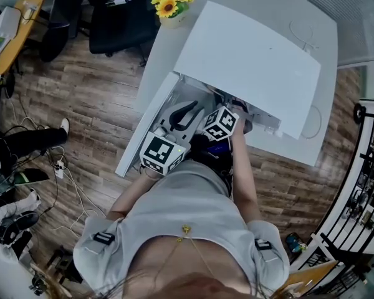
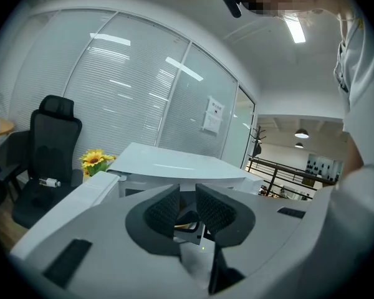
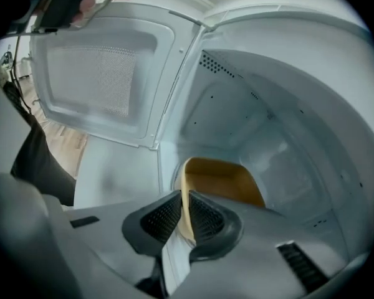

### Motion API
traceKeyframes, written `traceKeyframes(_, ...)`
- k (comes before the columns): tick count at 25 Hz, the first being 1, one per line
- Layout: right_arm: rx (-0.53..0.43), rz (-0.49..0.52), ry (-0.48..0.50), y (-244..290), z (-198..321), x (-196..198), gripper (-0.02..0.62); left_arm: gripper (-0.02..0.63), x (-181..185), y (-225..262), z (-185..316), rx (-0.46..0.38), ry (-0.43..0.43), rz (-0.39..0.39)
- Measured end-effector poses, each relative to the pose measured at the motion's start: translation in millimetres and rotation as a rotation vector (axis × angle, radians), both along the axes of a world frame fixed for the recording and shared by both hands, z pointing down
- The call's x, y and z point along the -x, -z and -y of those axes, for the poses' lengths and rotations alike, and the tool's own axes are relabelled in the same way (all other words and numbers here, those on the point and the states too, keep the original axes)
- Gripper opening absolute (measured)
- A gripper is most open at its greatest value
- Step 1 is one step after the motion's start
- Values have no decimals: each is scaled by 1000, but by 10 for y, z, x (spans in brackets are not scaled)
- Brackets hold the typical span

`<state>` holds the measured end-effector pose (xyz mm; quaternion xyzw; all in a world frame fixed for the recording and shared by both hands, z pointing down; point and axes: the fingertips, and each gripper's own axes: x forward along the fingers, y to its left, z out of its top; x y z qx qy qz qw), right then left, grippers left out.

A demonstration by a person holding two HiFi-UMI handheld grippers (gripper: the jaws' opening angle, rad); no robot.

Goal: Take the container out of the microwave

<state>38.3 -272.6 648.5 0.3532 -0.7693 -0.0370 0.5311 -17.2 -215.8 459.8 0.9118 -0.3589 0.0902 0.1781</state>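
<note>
The white microwave [image 1: 249, 61] stands on a white table, its door [image 1: 143, 129] swung open to the left. In the right gripper view a yellow container [image 3: 221, 182] sits on the cavity floor. My right gripper [image 3: 185, 207] reaches into the cavity and is shut on the container's near wall, one jaw inside it and one outside. From the head view only its marker cube [image 1: 221, 123] shows at the opening. My left gripper [image 1: 186, 112] hangs just outside, between door and opening. Its jaws [image 2: 188, 207] stand almost together with nothing between them.
The open door [image 3: 100, 73] stands close on the left of the cavity. A vase of sunflowers [image 1: 172, 2] sits at the table's far left corner, with a black office chair [image 1: 121, 17] behind it. Cables [image 1: 62, 167] lie on the wooden floor at the left.
</note>
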Motion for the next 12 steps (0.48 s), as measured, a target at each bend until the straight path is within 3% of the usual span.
traceKeyframes(12, 7, -21, 48, 34, -109, 18, 32, 80, -50, -26, -57, 3, -26, 12)
